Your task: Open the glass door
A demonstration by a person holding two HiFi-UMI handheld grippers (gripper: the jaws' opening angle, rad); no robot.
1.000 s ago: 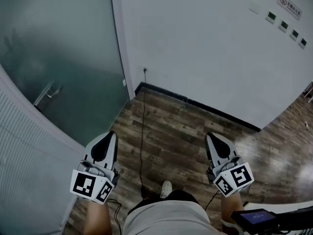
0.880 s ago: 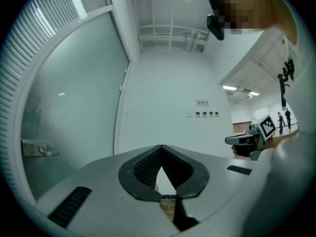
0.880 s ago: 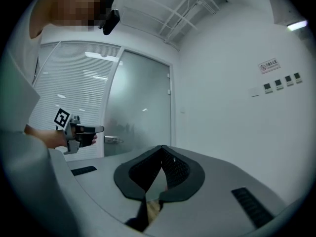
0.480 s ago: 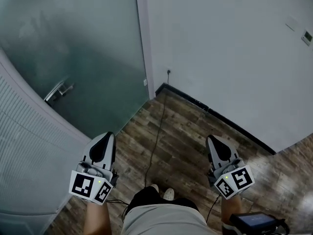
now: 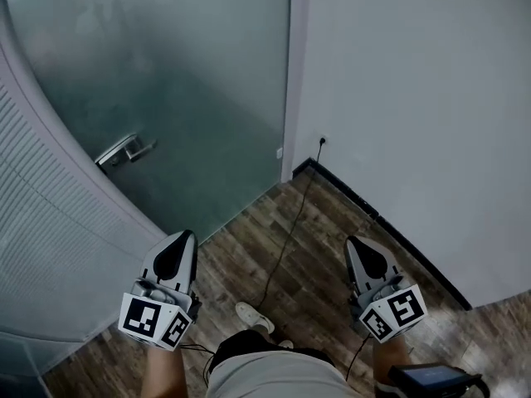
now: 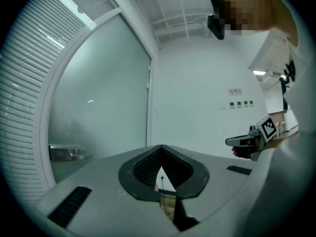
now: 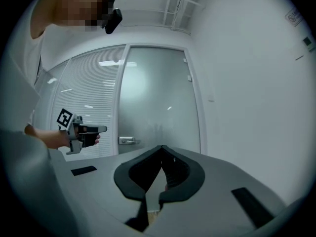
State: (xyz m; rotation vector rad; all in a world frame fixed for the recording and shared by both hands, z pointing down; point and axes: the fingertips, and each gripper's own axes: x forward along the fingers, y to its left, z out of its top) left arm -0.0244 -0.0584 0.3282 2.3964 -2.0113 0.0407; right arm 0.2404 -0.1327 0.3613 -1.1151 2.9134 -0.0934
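No wording can be read anywhere. The marker cube (image 5: 155,320) on the left gripper (image 5: 177,239) and the one (image 5: 392,312) on the right gripper (image 5: 358,244) bear only black-and-white square patterns. A small wall sign (image 6: 235,91) in the left gripper view, also seen at the upper right (image 7: 295,17) of the right gripper view, has print too small to make out.

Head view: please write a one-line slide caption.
The shut left gripper and right gripper face a frosted glass door with metal lever handle.
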